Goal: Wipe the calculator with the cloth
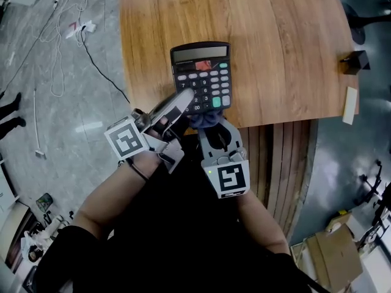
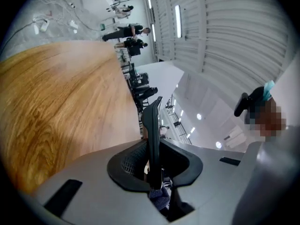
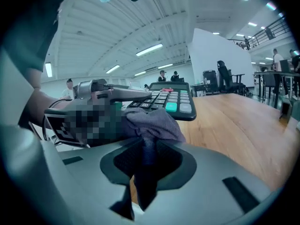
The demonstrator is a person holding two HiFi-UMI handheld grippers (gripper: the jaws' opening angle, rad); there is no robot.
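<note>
Black calculator (image 1: 201,78), grey-blue cloth (image 1: 208,119), wood-grain table (image 1: 281,47)

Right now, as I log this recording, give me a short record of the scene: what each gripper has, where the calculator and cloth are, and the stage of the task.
left gripper: fingers shut on the near left edge of the calculator
right gripper: fingers shut on the cloth
calculator: black, keys up, over the near edge of the wooden table; its near end looks raised off the wood
cloth: bluish-grey, bunched, against the calculator's near edge
stage: cloth at the calculator, wiping apparently under way
</note>
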